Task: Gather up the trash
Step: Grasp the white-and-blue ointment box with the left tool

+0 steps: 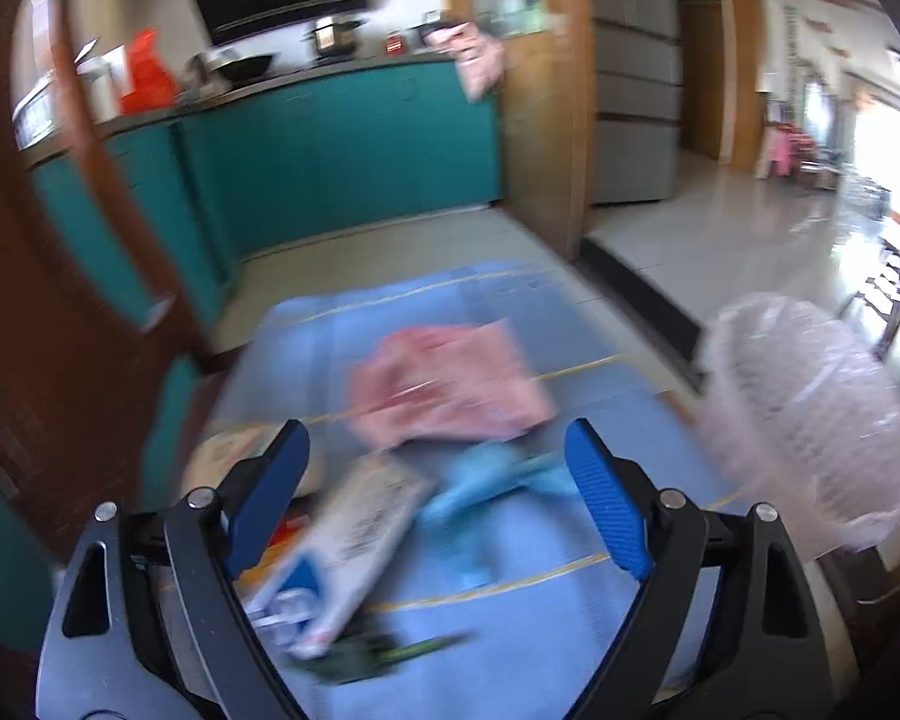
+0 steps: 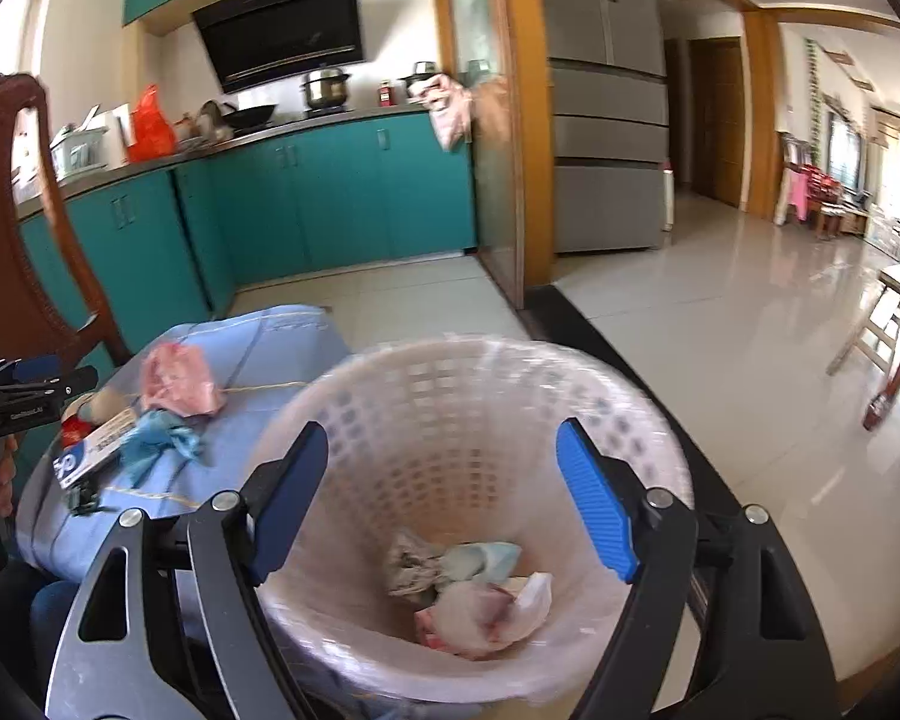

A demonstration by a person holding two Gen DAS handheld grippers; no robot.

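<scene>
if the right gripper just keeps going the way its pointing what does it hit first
Probably the trash already in the white basket: the open right gripper points down into its mouth, at the crumpled wrappers on the bottom. Depth is hard to judge, so it might touch the far wall first.

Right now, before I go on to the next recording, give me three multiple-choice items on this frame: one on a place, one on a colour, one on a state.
1. Where does the white perforated trash basket stand?
A. On the kitchen counter
B. Beside the blue-covered table, under the right gripper
C. Against the fridge

2. What colour is the crumpled wrapper farthest back on the table?
A. Pink
B. Green
C. Black

3. In what state is the left gripper?
A. Shut on a carton
B. Shut on nothing
C. Open, nothing between its fingers

Answers:
1 B, the basket rim fills the right wrist view next to the table edge.
2 A, it shows pink in both views.
3 C, the blue pads stand wide apart above the litter.
</scene>
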